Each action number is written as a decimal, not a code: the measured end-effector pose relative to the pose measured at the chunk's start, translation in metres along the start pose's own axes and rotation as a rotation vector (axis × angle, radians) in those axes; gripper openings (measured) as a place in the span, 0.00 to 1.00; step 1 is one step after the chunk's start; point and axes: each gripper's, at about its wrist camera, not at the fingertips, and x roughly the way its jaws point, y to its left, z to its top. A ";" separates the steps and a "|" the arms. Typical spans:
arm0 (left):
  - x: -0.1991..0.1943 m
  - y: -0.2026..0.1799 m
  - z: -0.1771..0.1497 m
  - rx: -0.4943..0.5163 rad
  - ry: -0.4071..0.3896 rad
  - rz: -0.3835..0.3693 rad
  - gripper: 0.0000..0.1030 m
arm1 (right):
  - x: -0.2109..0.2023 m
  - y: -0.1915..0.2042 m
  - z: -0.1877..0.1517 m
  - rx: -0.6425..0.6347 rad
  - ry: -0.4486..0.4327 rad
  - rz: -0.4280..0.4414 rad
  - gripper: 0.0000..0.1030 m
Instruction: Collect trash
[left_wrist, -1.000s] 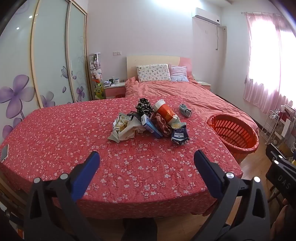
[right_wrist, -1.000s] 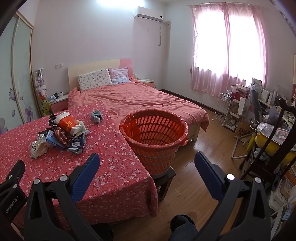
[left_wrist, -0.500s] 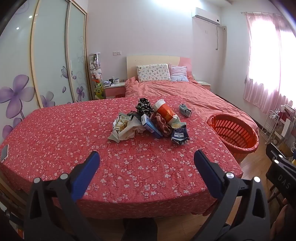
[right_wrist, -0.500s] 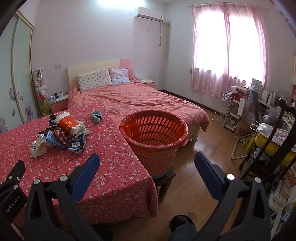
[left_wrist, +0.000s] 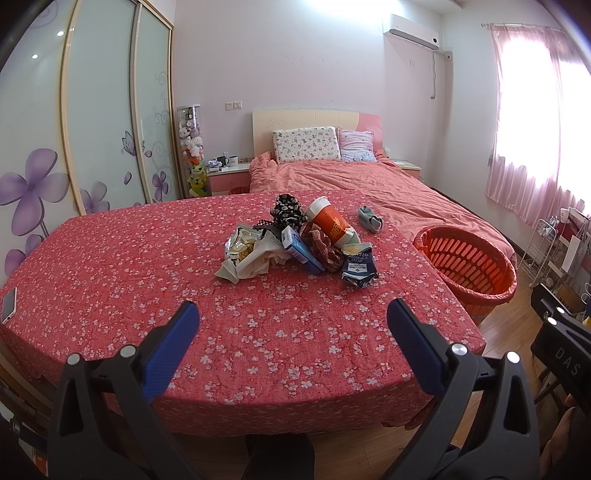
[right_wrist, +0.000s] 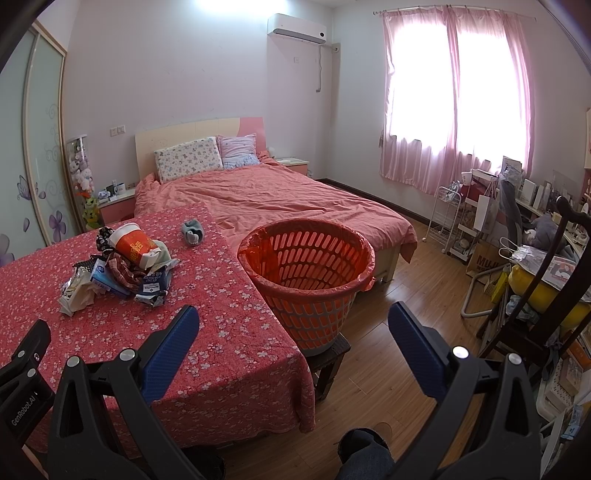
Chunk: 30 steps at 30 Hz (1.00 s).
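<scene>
"DAS" printed on black gripper body (left_wrist: 565, 363) at right edge of left wrist view. "GenRobot.AI" on black gripper body (right_wrist: 22, 402) at lower left of right wrist view. "MUJI" partly readable on brown paper bag (right_wrist: 485, 260). Wrapper print too small to read.

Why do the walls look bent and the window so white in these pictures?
Left wrist view: the fisheye lens bows the sliding wardrobe doors and darkens the corners. Right wrist view: daylight through the pink curtained window is overexposed, washing out detail there, while the orange slatted plastic basket stays sharp.
</scene>
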 end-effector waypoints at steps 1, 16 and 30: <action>0.000 0.000 0.000 0.000 0.000 0.000 0.96 | 0.000 0.000 0.000 0.000 0.000 0.000 0.98; 0.000 0.000 0.000 0.000 0.002 -0.001 0.96 | 0.001 0.000 0.000 -0.002 0.001 -0.001 0.98; 0.000 0.000 0.000 -0.001 0.004 -0.001 0.96 | 0.002 0.002 -0.001 -0.004 0.002 -0.002 0.98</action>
